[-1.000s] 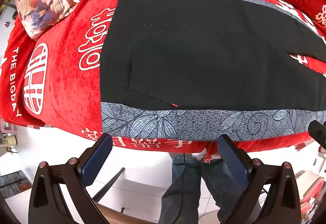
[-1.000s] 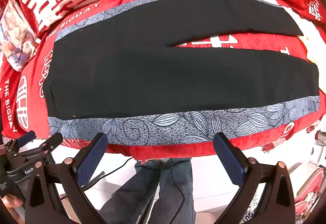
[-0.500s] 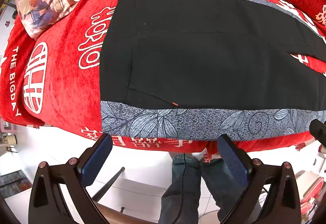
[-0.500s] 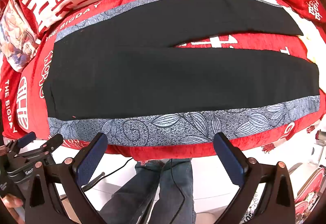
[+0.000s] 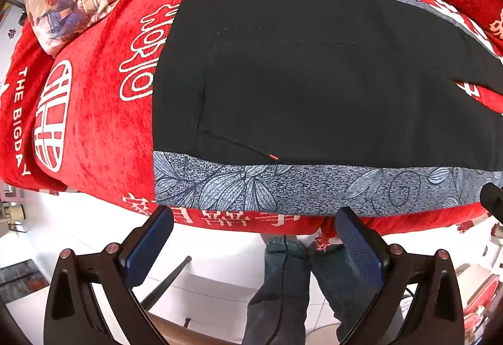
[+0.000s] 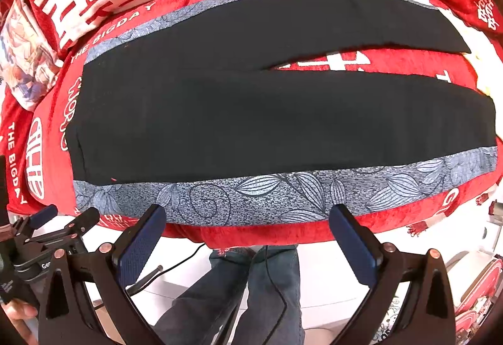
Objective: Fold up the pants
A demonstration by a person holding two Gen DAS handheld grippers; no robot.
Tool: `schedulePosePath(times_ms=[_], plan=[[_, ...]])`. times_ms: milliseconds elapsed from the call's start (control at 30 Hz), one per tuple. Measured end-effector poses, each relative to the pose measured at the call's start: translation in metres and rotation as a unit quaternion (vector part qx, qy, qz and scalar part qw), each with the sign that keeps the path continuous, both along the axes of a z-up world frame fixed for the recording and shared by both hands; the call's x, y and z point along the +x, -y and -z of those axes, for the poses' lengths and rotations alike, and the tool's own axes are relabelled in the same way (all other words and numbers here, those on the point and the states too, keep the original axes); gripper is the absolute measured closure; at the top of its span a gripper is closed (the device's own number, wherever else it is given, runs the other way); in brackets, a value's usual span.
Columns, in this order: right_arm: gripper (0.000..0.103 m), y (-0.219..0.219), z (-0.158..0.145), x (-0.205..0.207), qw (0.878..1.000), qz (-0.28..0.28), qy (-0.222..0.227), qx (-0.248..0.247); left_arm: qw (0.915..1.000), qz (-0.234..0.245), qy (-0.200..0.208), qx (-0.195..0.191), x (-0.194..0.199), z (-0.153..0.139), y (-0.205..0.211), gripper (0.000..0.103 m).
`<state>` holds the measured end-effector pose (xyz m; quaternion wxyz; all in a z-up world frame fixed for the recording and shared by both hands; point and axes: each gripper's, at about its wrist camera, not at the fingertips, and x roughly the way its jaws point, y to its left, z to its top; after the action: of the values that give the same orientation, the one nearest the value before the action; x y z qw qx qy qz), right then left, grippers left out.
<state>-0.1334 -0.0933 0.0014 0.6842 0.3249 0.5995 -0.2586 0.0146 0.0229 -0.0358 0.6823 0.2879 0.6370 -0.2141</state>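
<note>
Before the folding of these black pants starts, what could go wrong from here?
1. The pants reach the sofa's front edge; a grip on the grey leaf-print side stripe may also catch the red sofa cover.
2. Both the left gripper and the right gripper hang open off the edge, so uneven grasps could skew the fold.

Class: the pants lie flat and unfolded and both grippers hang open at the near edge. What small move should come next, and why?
Probably lower the left gripper onto the near grey leaf-print stripe of the pants by the waist. Both it and the right gripper are open and empty, short of the cloth, and the two legs lie spread apart, unfolded.
</note>
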Motion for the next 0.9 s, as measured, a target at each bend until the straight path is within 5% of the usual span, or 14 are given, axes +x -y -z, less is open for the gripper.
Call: schedulePosePath(times_ms=[633,733,833,900], plan=[[0.000,0.004,0.016,-0.010,0.999,0.007,0.029,0.032,0.9998,-0.016,-0.013,0.002,-0.002,0.017,-0.006,0.000],[0.000,0.008,0.020,-0.015,0.994,0.019,0.078,0.081,0.9976,-0.029,-0.030,-0.054,0.002,0.013,-0.013,0.000],[0.001,0.008,0.033,-0.019,0.974,0.021,0.147,0.172,0.9918,-0.037,-0.050,-0.112,0.006,0.011,-0.023,0.000],[0.012,0.002,0.050,-0.020,0.962,0.021,0.160,0.222,0.9852,-0.042,-0.082,-0.144,0.009,0.017,-0.031,0.000]])
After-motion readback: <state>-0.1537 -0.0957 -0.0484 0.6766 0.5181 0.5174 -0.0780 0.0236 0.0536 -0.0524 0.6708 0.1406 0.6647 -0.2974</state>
